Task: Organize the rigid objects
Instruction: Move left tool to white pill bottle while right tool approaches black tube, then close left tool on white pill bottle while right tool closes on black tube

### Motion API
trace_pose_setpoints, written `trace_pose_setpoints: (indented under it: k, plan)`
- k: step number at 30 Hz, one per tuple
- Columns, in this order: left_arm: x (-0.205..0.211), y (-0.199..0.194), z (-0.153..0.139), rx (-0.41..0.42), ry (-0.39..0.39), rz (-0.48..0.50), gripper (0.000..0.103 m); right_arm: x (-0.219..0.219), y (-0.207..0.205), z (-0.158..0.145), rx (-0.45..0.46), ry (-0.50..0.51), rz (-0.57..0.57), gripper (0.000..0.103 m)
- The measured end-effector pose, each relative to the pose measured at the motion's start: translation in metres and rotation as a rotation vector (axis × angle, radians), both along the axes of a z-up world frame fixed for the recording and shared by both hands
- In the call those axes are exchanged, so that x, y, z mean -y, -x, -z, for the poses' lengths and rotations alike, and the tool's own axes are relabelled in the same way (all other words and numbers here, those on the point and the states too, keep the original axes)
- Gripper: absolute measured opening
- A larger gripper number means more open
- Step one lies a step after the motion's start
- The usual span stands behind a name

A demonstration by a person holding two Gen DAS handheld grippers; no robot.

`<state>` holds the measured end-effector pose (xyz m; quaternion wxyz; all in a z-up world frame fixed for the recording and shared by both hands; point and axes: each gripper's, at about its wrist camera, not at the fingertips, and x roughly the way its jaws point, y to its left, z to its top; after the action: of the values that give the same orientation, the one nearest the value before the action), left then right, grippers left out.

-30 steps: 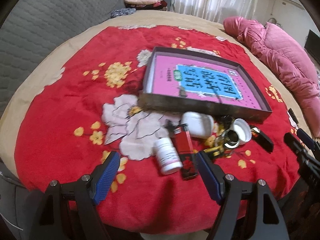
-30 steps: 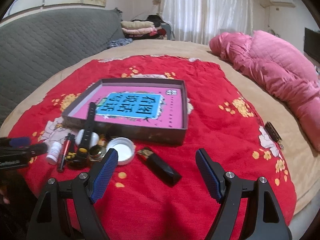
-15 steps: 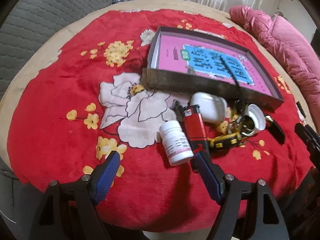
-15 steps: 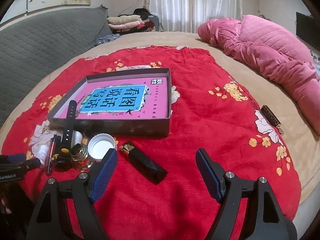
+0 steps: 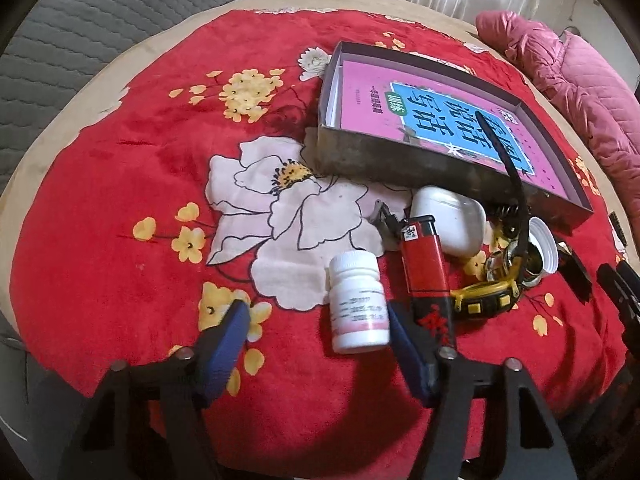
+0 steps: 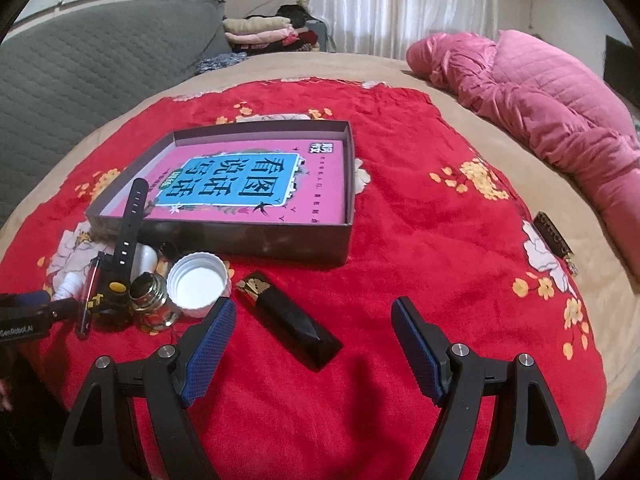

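In the left wrist view a white pill bottle point(image 5: 358, 300) lies on the red flowered blanket between the fingers of my left gripper point(image 5: 316, 344). It is close to the right finger, and the jaws are closing without pressing it. Beside it lie a red lighter point(image 5: 426, 276), a white earbud case point(image 5: 448, 224) and a yellow-black watch point(image 5: 484, 302). The watch strap leans on the grey box point(image 5: 400, 168), which holds a pink book. My right gripper point(image 6: 312, 348) is open over a black bar point(image 6: 288, 316). A white cap point(image 6: 198, 284) and a small metal jar point(image 6: 148, 294) lie left of the bar.
A pink quilt point(image 6: 580, 100) lies at the back right of the bed, and a dark brown strip point(image 6: 554, 236) rests near the right edge. A grey quilted headboard point(image 6: 80, 60) stands at the left. The left gripper's body point(image 6: 24, 316) shows at the right view's left edge.
The left gripper has come down closer to the pill bottle and its fingers have narrowed. The right gripper has sunk nearer to the black bar, still open.
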<state>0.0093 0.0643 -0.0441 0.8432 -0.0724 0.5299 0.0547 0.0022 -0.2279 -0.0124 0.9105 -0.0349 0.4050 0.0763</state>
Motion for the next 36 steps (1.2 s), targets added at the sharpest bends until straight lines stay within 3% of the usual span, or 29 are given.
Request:
trace_pose_setpoints:
  k: [4,11,23,27,33,36]
  plan:
    - [0.002,-0.002,-0.001,-0.001,0.012,0.017,0.054,0.003,-0.01,0.009,-0.04,0.005,-0.016,0.081]
    - [0.002,-0.007,0.002,-0.006,0.03,0.032,0.049,0.007,-0.027,0.029,-0.128,0.023,-0.018,0.081]
    - [0.001,-0.018,0.007,0.004,0.047,0.035,0.044,-0.027,-0.035,0.043,-0.072,0.206,-0.171,0.081]
    - [0.0,-0.02,0.009,0.003,0.051,0.038,0.043,-0.03,-0.039,0.048,-0.088,0.21,-0.181,0.08]
    - [0.005,-0.021,0.01,0.002,0.023,0.05,0.041,-0.025,-0.041,0.05,-0.12,0.124,-0.183,0.062]
    - [0.007,-0.02,0.01,0.004,0.019,0.05,0.039,-0.027,-0.04,0.049,-0.121,0.104,-0.203,0.046]
